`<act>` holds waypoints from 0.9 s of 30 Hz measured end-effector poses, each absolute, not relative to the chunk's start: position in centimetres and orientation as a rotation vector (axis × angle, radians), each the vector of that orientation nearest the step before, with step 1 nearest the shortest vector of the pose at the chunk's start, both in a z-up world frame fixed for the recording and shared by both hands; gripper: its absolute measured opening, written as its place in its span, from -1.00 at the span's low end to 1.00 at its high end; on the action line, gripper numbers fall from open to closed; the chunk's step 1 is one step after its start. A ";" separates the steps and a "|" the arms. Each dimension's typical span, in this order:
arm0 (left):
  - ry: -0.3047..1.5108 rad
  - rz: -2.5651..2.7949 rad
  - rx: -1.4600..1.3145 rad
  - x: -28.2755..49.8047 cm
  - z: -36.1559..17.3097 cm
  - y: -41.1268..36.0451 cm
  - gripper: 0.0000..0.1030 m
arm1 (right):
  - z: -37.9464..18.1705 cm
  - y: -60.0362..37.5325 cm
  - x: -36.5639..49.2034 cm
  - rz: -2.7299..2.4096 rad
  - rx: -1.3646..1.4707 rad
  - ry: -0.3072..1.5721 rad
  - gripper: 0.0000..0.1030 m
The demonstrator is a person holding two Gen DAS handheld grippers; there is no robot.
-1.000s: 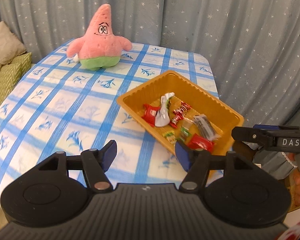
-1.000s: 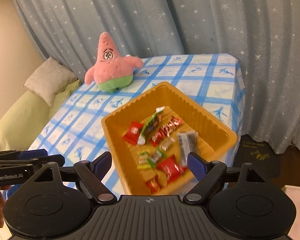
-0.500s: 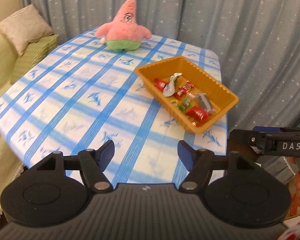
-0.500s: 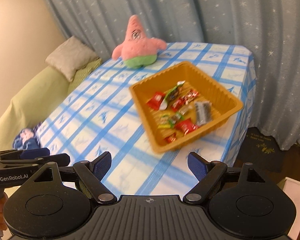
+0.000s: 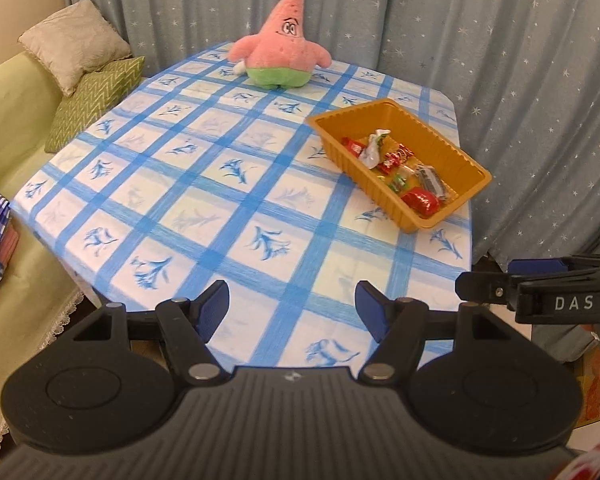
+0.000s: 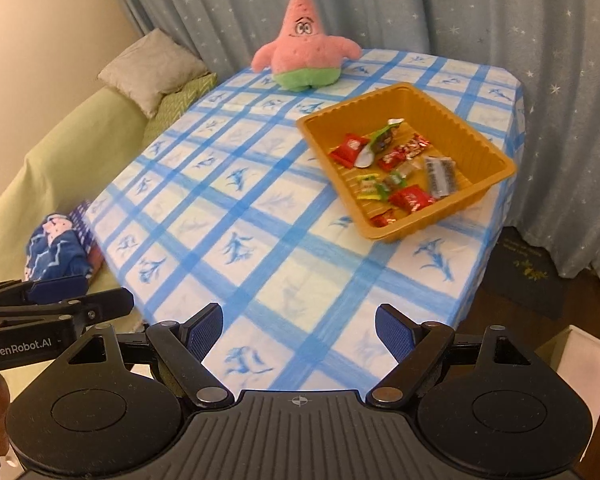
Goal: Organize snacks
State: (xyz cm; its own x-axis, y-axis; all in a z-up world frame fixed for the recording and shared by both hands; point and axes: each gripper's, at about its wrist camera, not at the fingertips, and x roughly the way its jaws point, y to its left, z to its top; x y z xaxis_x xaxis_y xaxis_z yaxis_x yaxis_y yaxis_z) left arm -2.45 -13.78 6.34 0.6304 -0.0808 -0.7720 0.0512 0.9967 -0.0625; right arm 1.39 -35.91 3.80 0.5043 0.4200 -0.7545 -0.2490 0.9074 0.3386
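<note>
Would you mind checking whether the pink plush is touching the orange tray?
Apart: the right wrist view shows bare tablecloth between the pink plush and orange tray.

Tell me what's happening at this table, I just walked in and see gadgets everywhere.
A person holds a two-finger gripper in each hand. The left gripper and right gripper are both open, empty, and held back near the table's front edge. The wrapped snacks all lie in the orange tray on the blue-checked tablecloth. A pink starfish plush sits at the far end.
</note>
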 end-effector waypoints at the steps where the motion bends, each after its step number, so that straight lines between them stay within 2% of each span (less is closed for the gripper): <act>1: 0.886 -0.076 -0.035 -2.6 6.4 -13.3 0.31 | 4.0 -35.5 1.2 0.403 0.188 0.958 0.61; 27: 0.911 -0.194 -0.027 -3.6 5.9 -9.1 0.31 | 4.5 -30.3 -1.9 0.322 0.202 0.969 0.61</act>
State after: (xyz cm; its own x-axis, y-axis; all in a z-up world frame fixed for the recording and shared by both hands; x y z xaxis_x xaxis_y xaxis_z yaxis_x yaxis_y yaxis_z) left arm -3.63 -9.07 5.89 0.5968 -0.1780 -0.7824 0.1554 0.9823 -0.1050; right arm -1.88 -30.28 4.50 0.5243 0.3561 -0.7735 -0.1774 0.9341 0.3097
